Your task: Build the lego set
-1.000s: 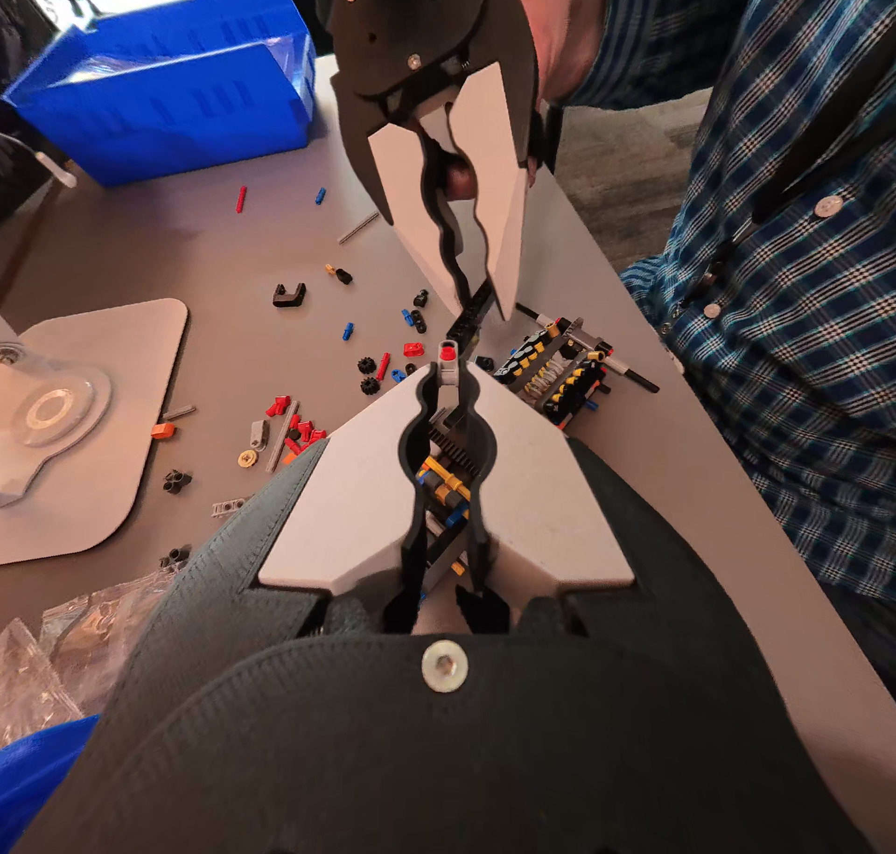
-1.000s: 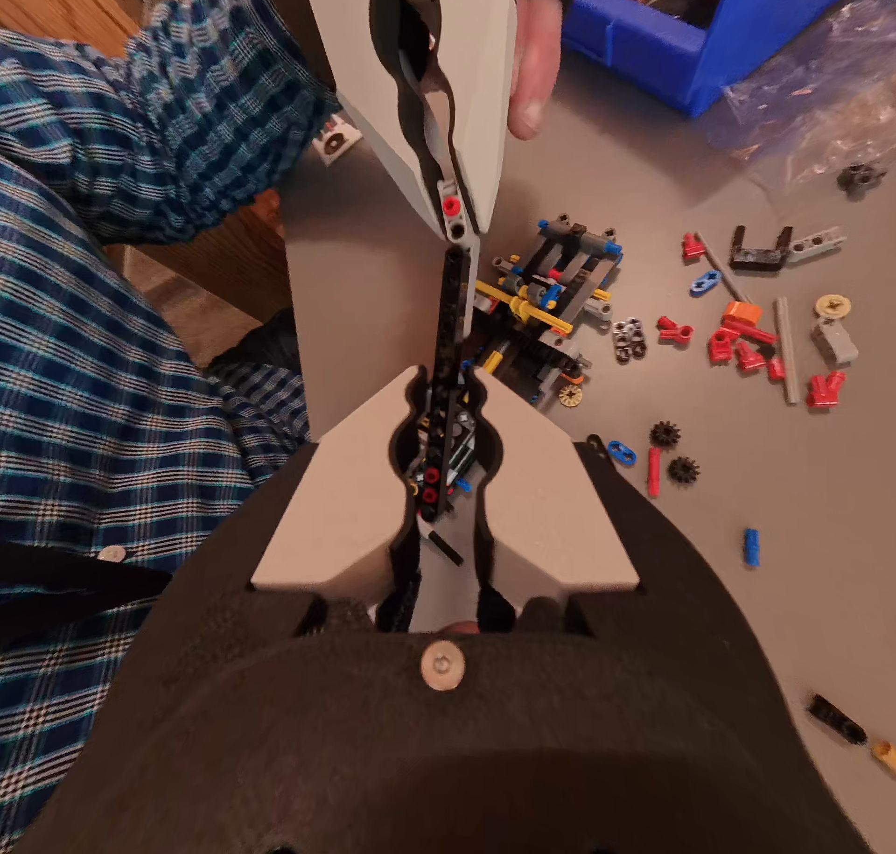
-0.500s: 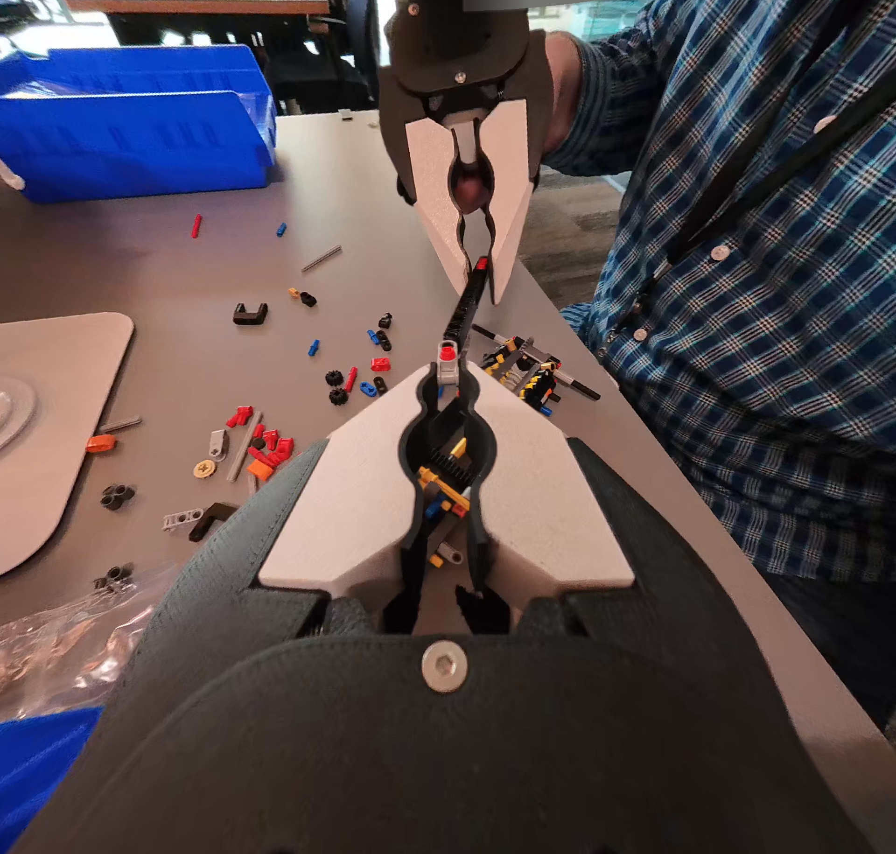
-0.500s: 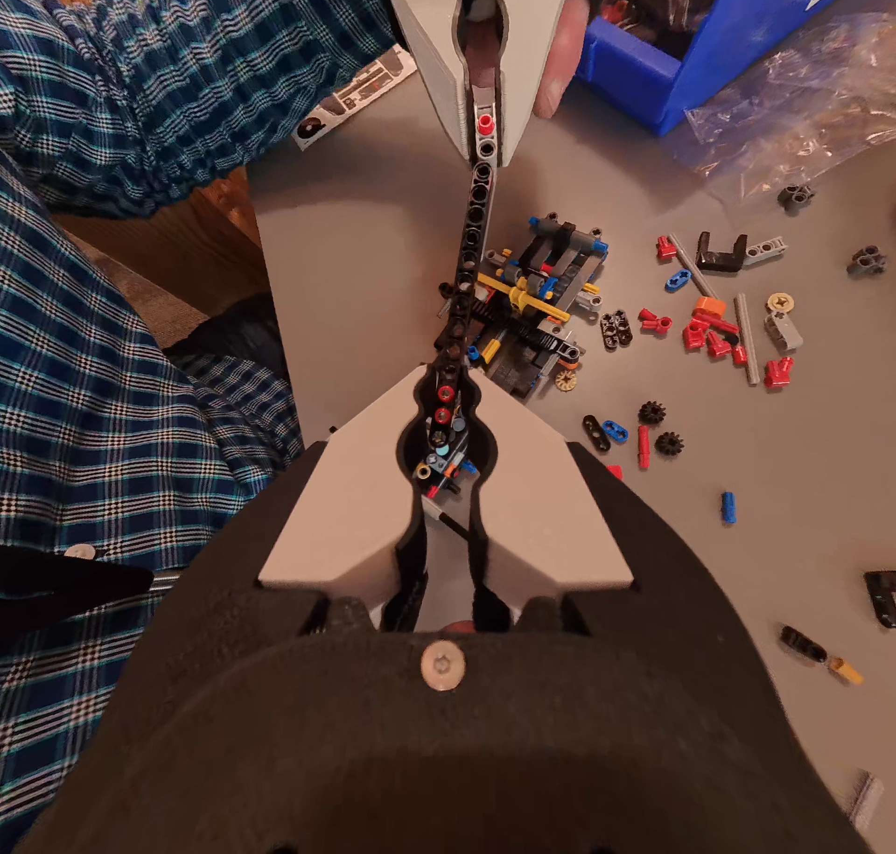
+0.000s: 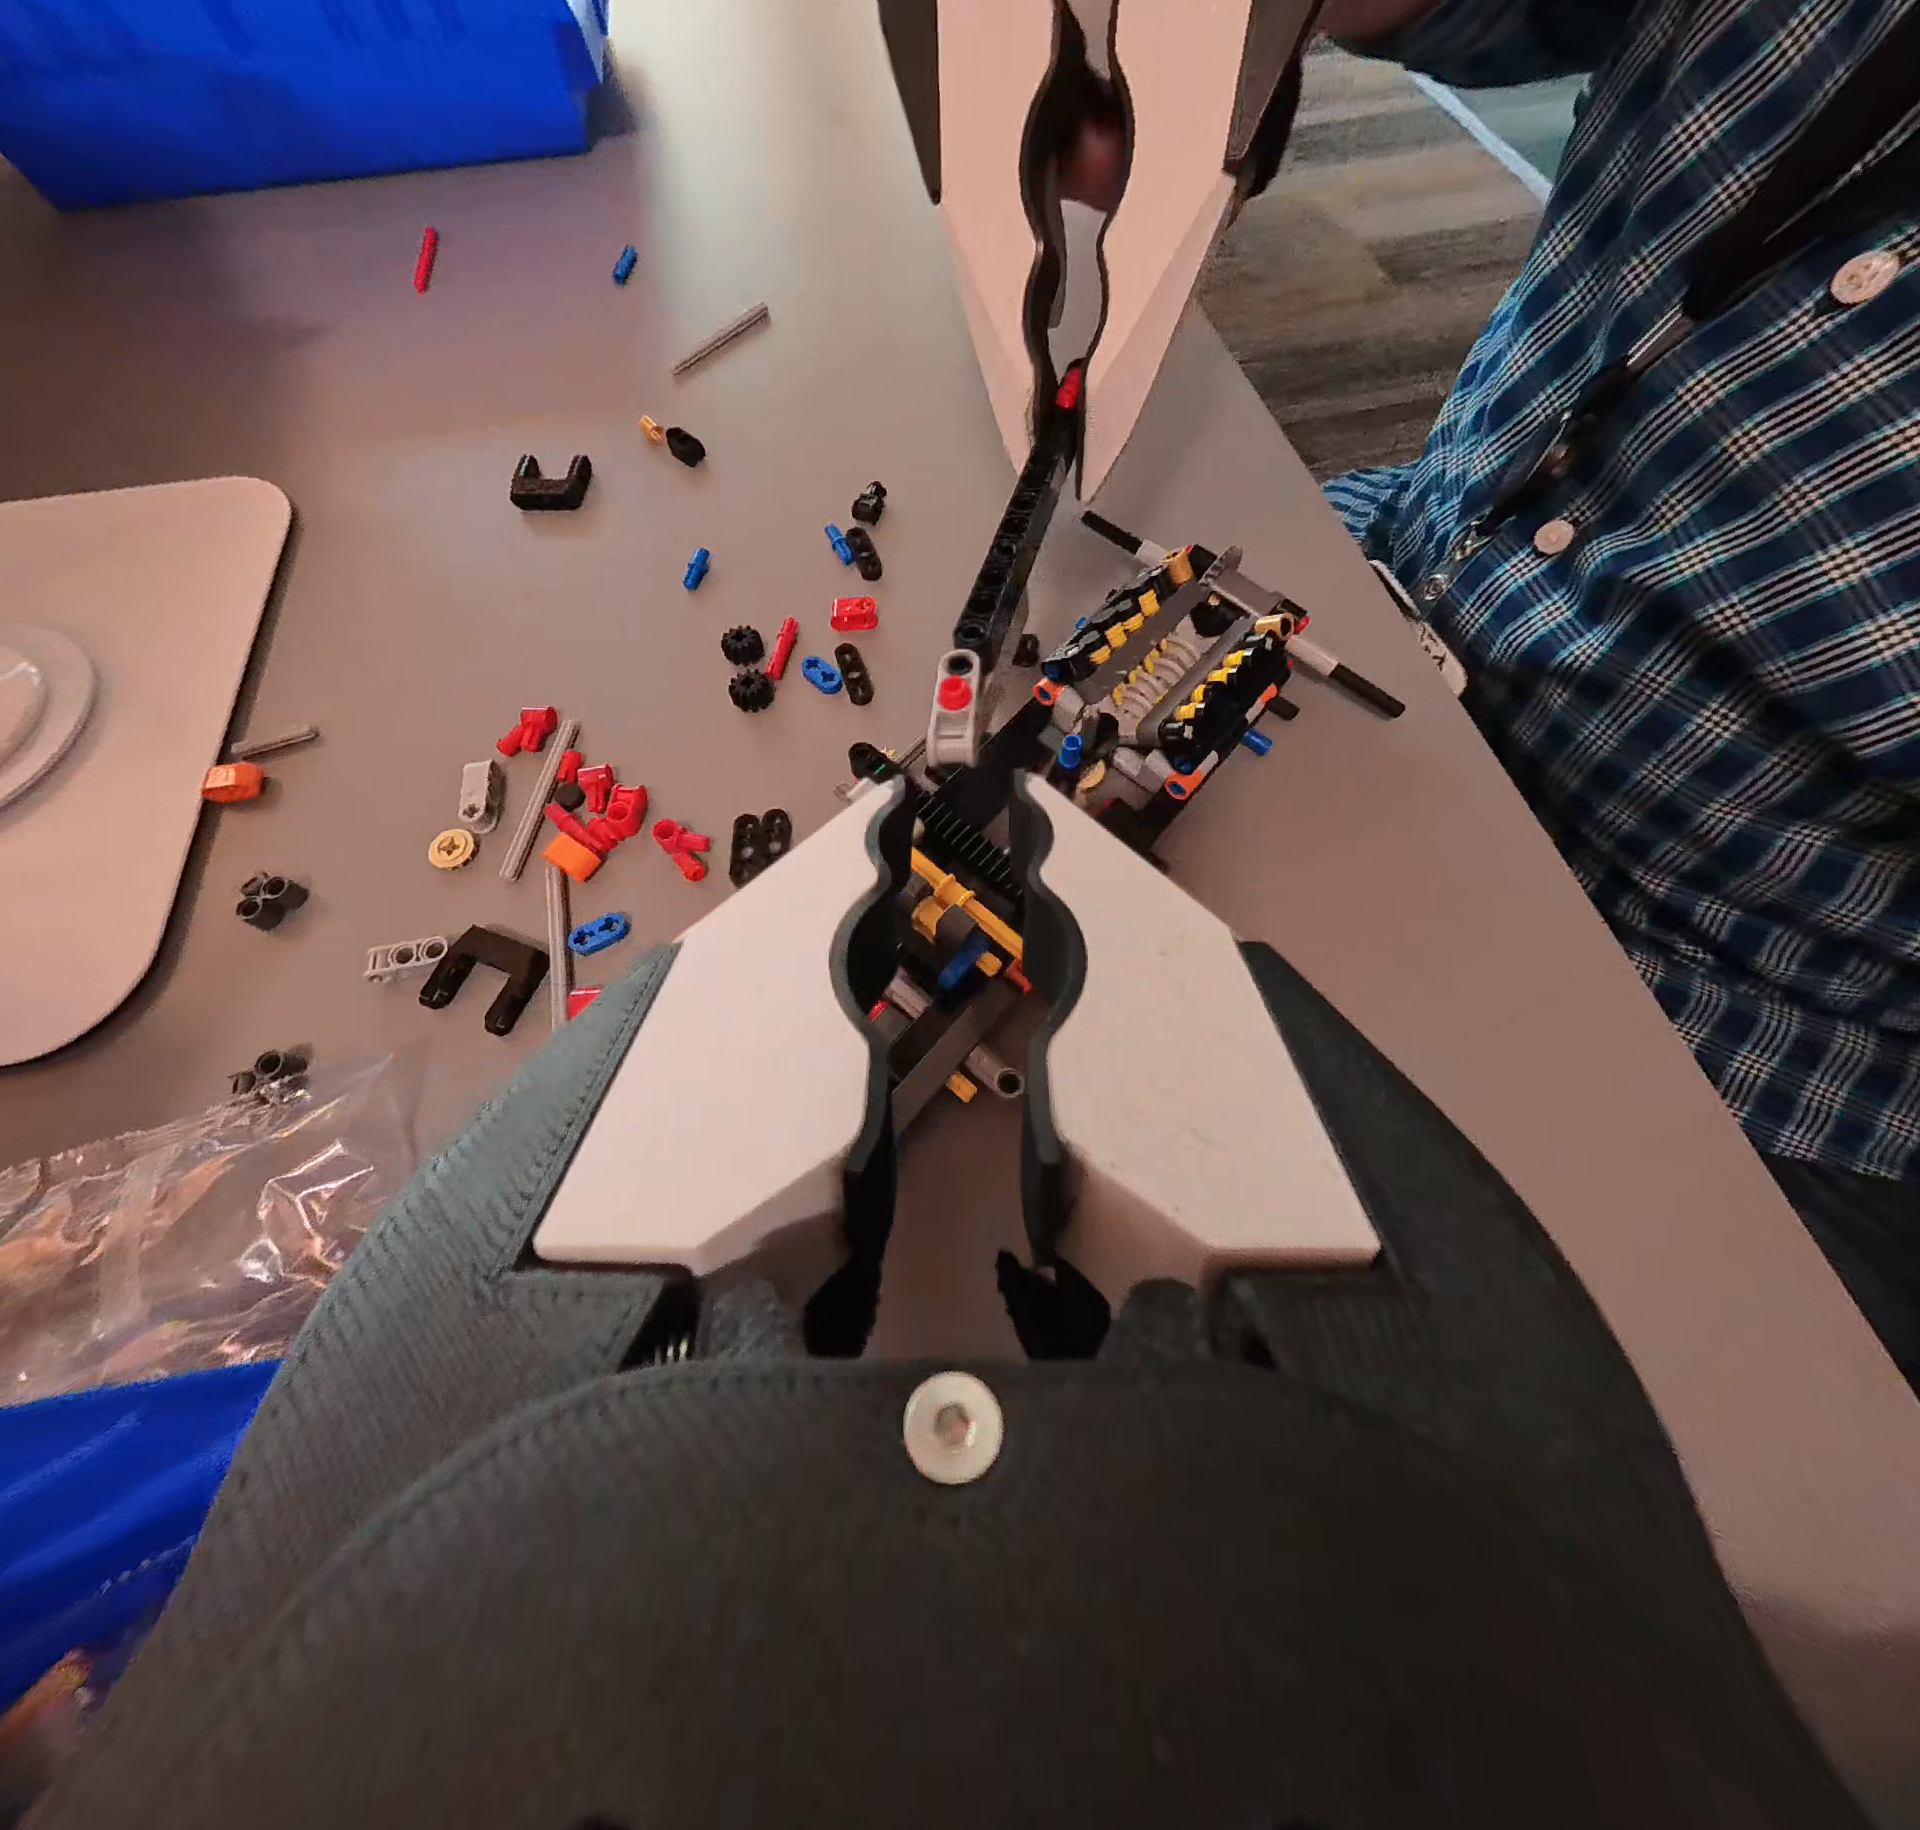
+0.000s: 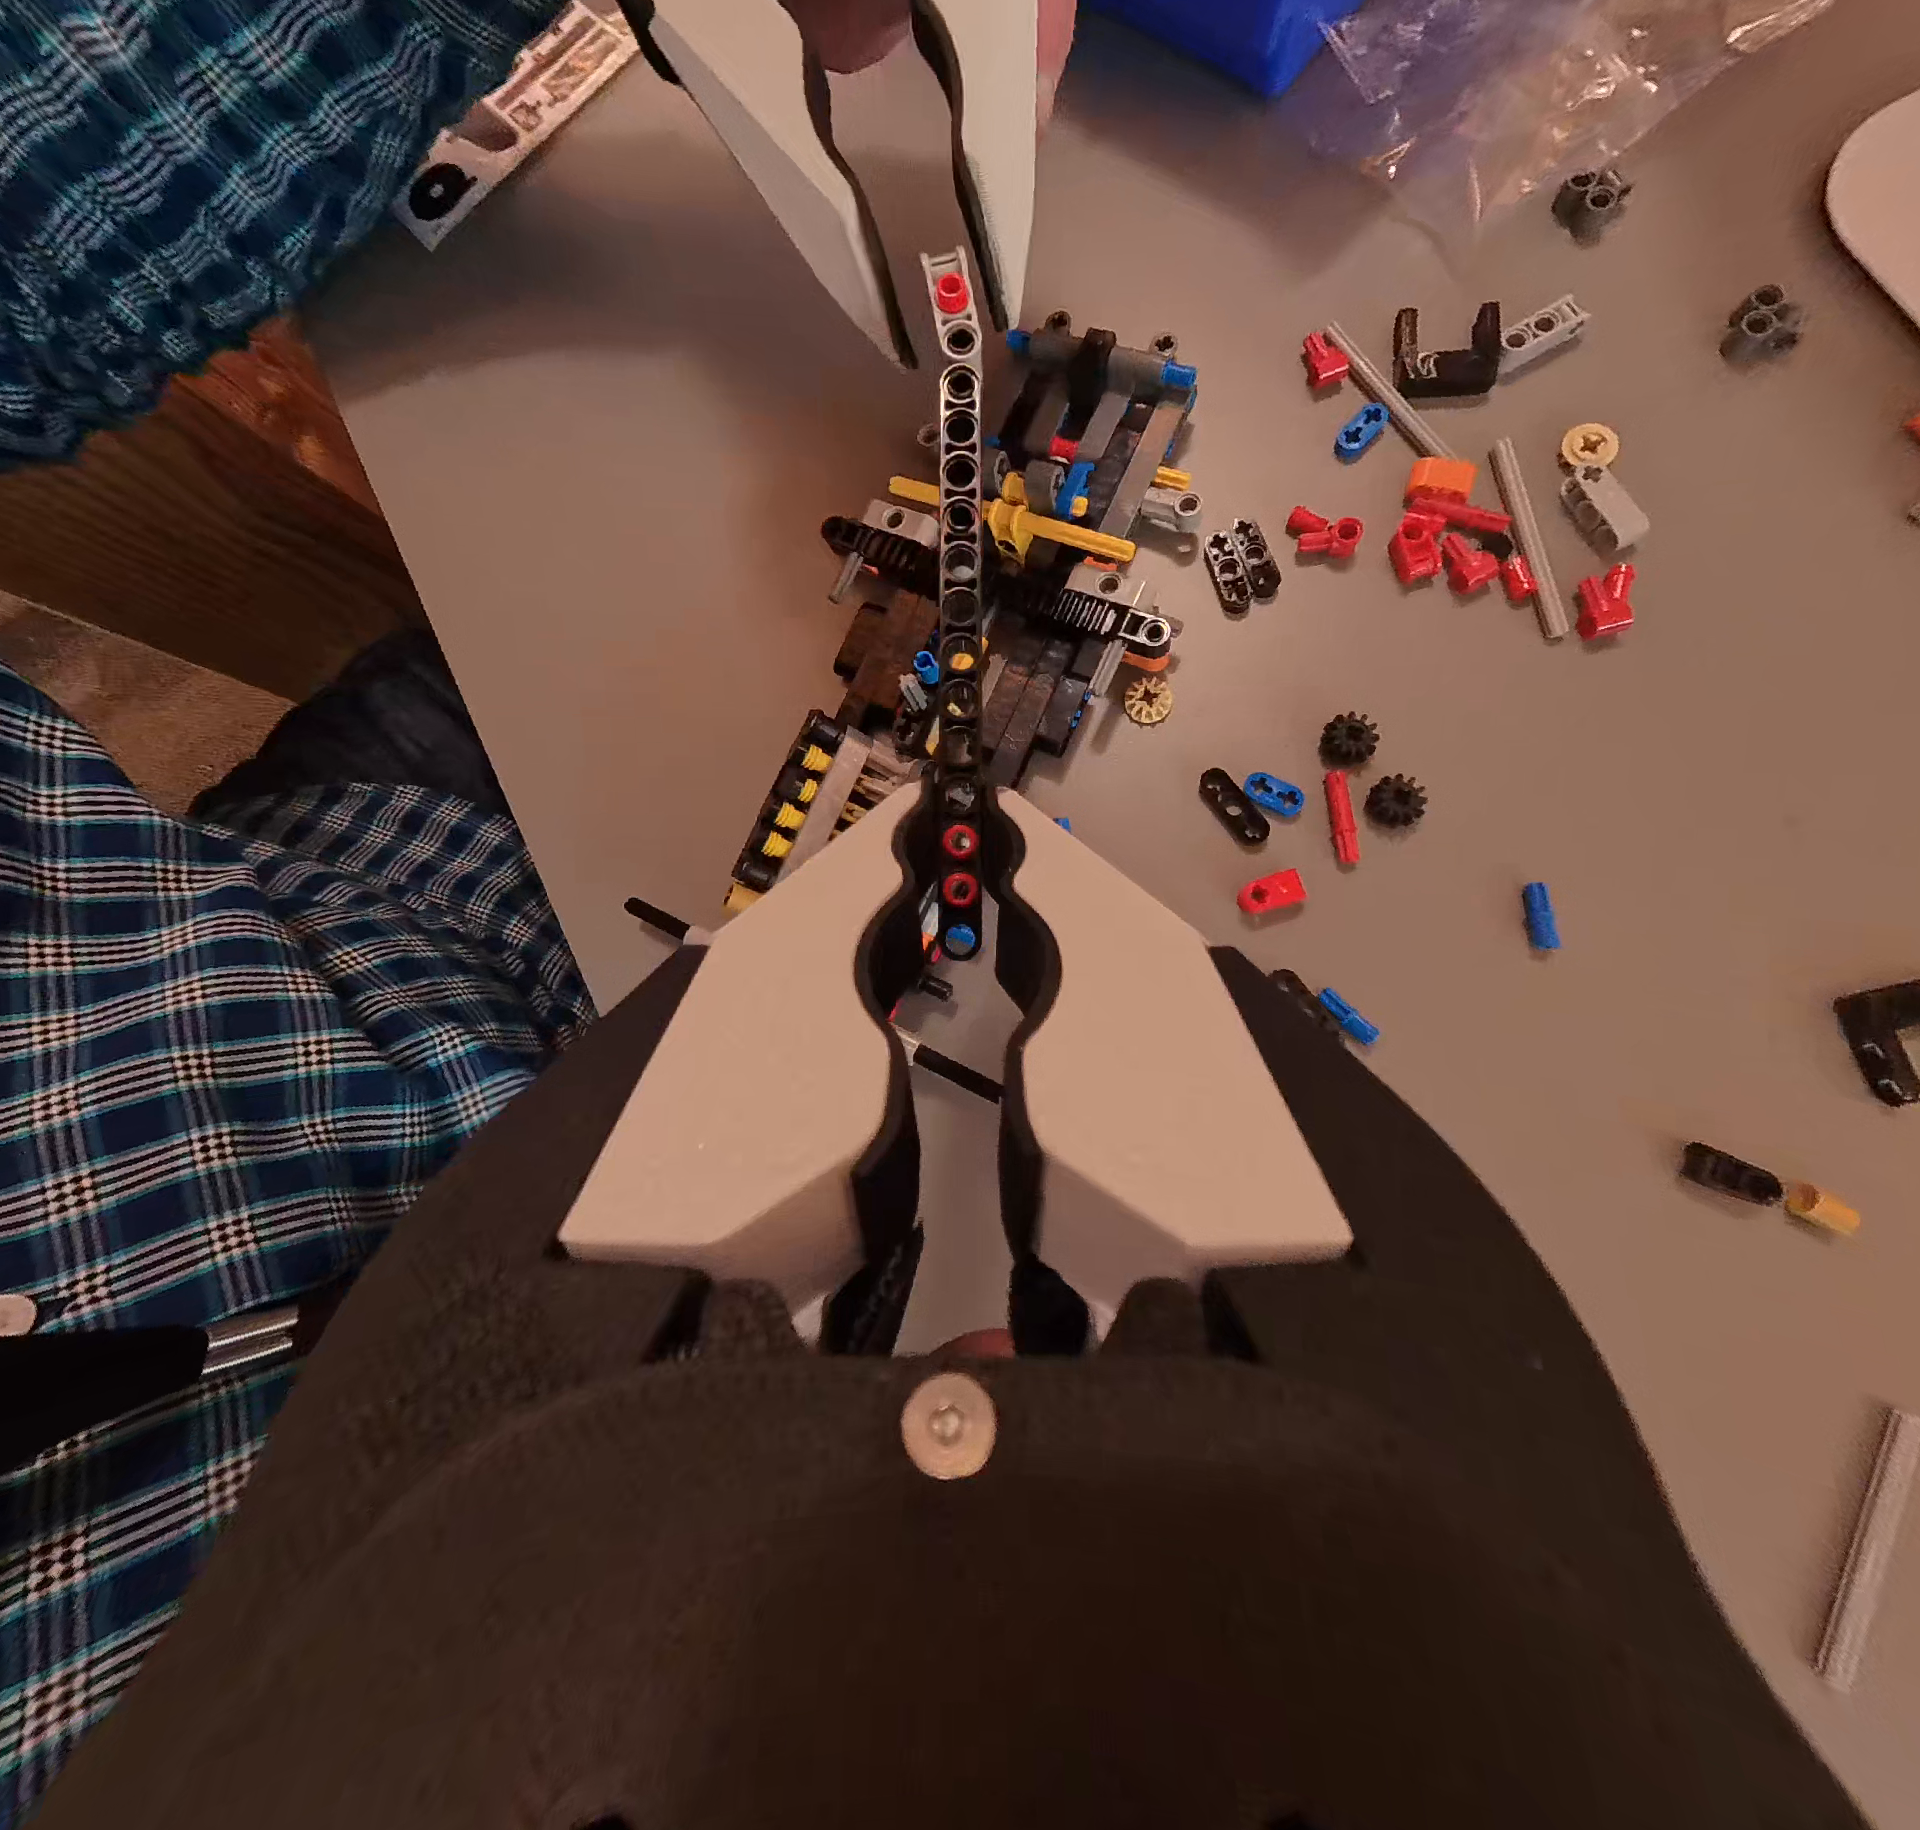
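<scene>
My right gripper is shut on a long black holed beam with red pins near the held end, and holds it above the table. A short grey connector with a red pin sits on the beam's far end. My left gripper faces it with its jaws a little apart; the grey connector stands just beyond its tips. In the left wrist view the right gripper comes down from above with the beam. The half-built black, yellow and grey chassis lies on the table under both grippers.
Loose red, blue, black and grey pieces lie scattered on the grey table. A blue bin, plastic bags and a grey board stand around. A person in a plaid shirt sits at the table's edge.
The left gripper's jaws have parted and let go of the grey connector, which now stays on the end of the black beam. Both grippers have come lower over the chassis.
</scene>
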The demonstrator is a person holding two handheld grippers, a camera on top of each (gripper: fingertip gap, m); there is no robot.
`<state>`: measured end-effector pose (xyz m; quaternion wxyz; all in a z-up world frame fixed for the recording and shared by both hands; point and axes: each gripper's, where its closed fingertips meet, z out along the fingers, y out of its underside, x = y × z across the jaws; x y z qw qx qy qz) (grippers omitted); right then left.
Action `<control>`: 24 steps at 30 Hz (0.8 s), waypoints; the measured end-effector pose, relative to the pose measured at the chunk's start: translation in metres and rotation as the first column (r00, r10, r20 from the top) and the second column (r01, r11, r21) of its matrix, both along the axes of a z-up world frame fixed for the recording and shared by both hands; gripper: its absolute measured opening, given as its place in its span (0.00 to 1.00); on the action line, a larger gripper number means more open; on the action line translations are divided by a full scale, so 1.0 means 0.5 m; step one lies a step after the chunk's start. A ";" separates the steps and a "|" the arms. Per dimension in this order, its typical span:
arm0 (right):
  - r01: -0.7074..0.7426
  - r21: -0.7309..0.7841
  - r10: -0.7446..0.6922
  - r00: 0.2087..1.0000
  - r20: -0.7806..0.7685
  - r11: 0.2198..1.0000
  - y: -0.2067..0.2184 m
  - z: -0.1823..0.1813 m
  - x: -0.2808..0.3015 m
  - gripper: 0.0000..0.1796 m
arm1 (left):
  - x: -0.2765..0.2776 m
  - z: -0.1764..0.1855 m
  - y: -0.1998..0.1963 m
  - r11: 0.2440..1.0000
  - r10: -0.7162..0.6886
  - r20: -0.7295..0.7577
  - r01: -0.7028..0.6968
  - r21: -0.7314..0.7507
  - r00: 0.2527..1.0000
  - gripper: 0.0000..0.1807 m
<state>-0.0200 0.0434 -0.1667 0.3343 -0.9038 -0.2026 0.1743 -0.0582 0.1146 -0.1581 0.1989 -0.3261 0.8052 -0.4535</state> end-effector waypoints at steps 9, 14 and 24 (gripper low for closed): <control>-0.019 0.000 0.019 0.999 0.043 1.000 0.000 -0.004 -0.012 0.02 | -0.004 0.003 0.002 1.000 -0.012 0.014 0.012 0.011 1.000 0.03; -0.046 -0.011 0.047 0.997 0.062 0.999 -0.009 -0.005 -0.024 0.03 | -0.009 0.003 -0.004 0.997 -0.063 -0.011 0.063 -0.052 0.998 0.02; 0.011 -0.036 -0.008 0.997 0.078 0.999 -0.010 -0.018 -0.006 0.02 | 0.004 -0.018 -0.002 0.995 -0.085 -0.062 0.082 -0.048 0.994 0.05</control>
